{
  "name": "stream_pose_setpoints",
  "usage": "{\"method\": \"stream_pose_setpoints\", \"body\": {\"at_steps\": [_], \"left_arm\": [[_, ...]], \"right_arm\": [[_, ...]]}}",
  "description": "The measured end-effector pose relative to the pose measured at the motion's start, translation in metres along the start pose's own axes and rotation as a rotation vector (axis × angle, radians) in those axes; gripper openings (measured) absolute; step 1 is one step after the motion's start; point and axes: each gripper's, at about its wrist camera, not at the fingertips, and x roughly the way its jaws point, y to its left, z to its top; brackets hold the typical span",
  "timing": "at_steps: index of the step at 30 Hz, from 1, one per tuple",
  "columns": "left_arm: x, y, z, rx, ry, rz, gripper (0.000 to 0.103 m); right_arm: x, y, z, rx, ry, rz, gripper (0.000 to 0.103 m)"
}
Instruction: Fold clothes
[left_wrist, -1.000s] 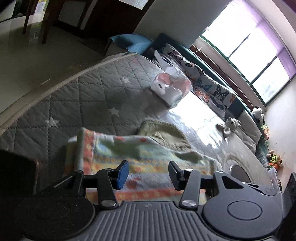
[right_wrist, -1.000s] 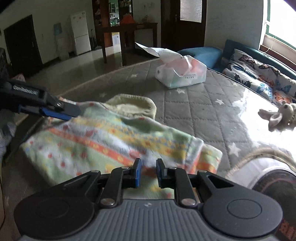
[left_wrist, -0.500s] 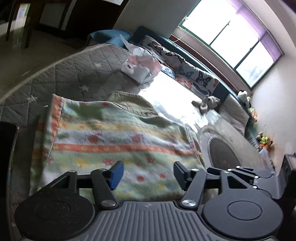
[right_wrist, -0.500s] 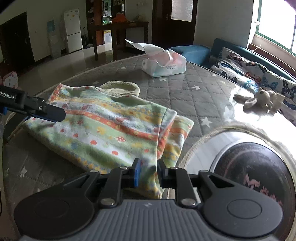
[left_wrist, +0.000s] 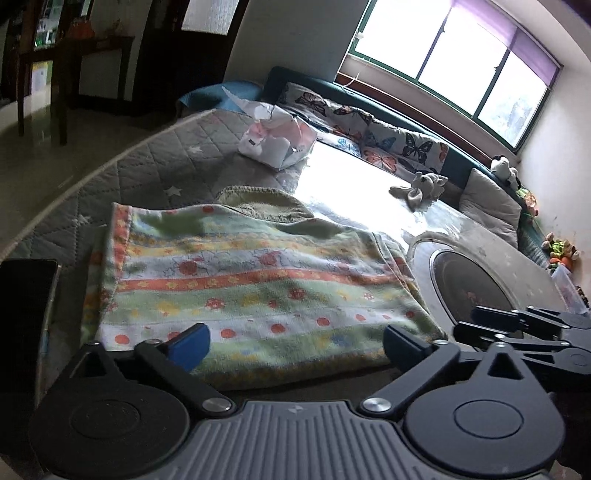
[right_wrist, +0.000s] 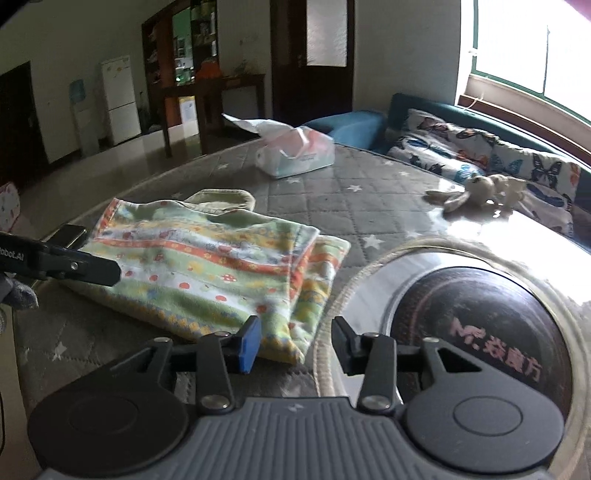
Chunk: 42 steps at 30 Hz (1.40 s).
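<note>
Both views, left first: left tongs spread wide, empty, over the folded striped towel on the quilted bed. Right view: right tongs spread at the towel's corner; the round dark panel reads "Mr." plus Chinese characters.

The towel is pale green with orange and white stripes and red dots. Under it, the quilted cover is grey with white stars. The cushions carry butterflies on white.
</note>
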Motion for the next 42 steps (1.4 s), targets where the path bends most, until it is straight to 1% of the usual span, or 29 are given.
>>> {"method": "stream_pose_setpoints", "body": {"at_steps": [3, 5, 11, 15, 17, 21, 24, 25, 29, 31, 33, 36, 42], "left_arm": [[-0.005, -0.004, -0.004, 0.012, -0.030, 0.019, 0.103], [-0.009, -0.006, -0.006, 0.015, -0.048, 0.025, 0.103], [-0.013, -0.009, -0.011, -0.001, -0.066, 0.015, 0.103], [-0.015, -0.012, -0.015, 0.011, -0.082, 0.062, 0.103], [-0.014, -0.013, -0.017, 0.021, -0.085, 0.082, 0.103], [-0.012, -0.014, -0.020, 0.028, -0.067, 0.099, 0.103], [-0.009, -0.018, -0.025, 0.048, -0.047, 0.127, 0.103], [-0.008, -0.019, -0.026, 0.051, -0.042, 0.134, 0.103], [-0.006, -0.020, -0.030, 0.047, -0.035, 0.142, 0.103], [-0.005, -0.020, -0.031, 0.047, -0.032, 0.151, 0.103], [-0.004, -0.021, -0.033, 0.047, -0.028, 0.159, 0.103], [-0.004, -0.022, -0.035, 0.049, -0.023, 0.171, 0.103], [-0.007, -0.023, -0.041, 0.048, -0.026, 0.189, 0.103]], "right_arm": [[-0.008, -0.004, -0.008, 0.035, -0.015, -0.012, 0.055], [-0.012, -0.007, -0.013, 0.057, -0.023, -0.017, 0.055], [-0.023, -0.013, -0.025, 0.111, -0.048, -0.035, 0.059], [-0.033, -0.018, -0.032, 0.142, -0.072, -0.056, 0.064], [-0.037, -0.021, -0.035, 0.156, -0.080, -0.071, 0.064], [-0.043, -0.027, -0.042, 0.177, -0.090, -0.106, 0.066], [-0.047, -0.033, -0.048, 0.199, -0.094, -0.129, 0.068], [-0.048, -0.035, -0.050, 0.207, -0.095, -0.136, 0.070], [-0.053, -0.043, -0.059, 0.235, -0.094, -0.164, 0.074], [-0.055, -0.046, -0.063, 0.243, -0.091, -0.179, 0.080], [-0.057, -0.047, -0.065, 0.251, -0.091, -0.190, 0.080], [-0.059, -0.046, -0.067, 0.265, -0.098, -0.189, 0.084], [-0.061, -0.039, -0.068, 0.284, -0.111, -0.168, 0.086]]}}
